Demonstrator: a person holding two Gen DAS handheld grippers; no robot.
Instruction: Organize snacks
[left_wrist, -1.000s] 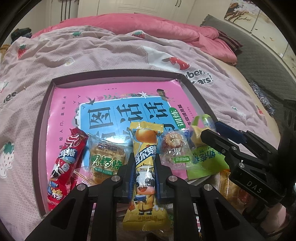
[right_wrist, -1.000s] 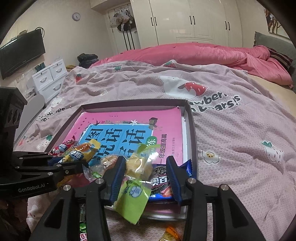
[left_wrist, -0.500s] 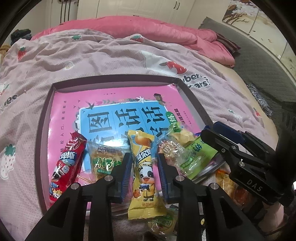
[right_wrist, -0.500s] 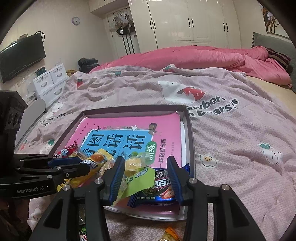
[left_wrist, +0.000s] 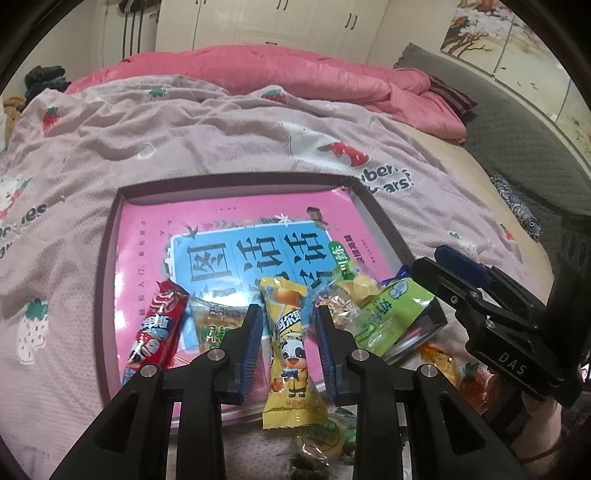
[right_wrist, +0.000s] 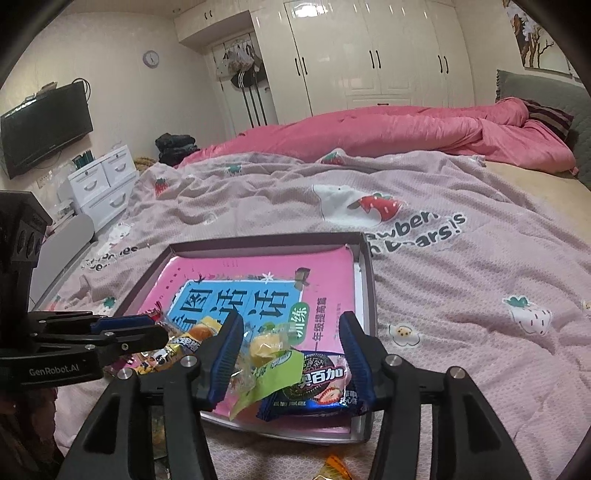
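Observation:
A dark-rimmed tray (left_wrist: 236, 182) lies on the bed with a pink book (left_wrist: 221, 218) inside it. Along its near edge lie a red pack (left_wrist: 155, 332), a clear pack (left_wrist: 218, 325), a yellow cow pack (left_wrist: 288, 354) and a green pack (left_wrist: 391, 314). My left gripper (left_wrist: 287, 314) straddles the yellow pack. Its jaws are opening and the pads stand clear of the wrapper. My right gripper (right_wrist: 291, 325) is also opening, over the green pack (right_wrist: 273, 376) and a blue cookie pack (right_wrist: 317, 387) without pressing either. Each gripper shows in the other's view: right gripper (left_wrist: 428, 262), left gripper (right_wrist: 159, 332).
Loose snacks lie on the strawberry bedspread in front of the tray: a round green-label pack (left_wrist: 325, 435), orange packs (left_wrist: 439, 358), an orange wrapper (right_wrist: 334, 467). A pink quilt (right_wrist: 406, 133) is bunched at the back. White drawers (right_wrist: 107, 184) stand left of the bed.
The left gripper let go of the yellow pack and rose a little. The right gripper opened wider, and the green pack sank from between its fingers onto the tray.

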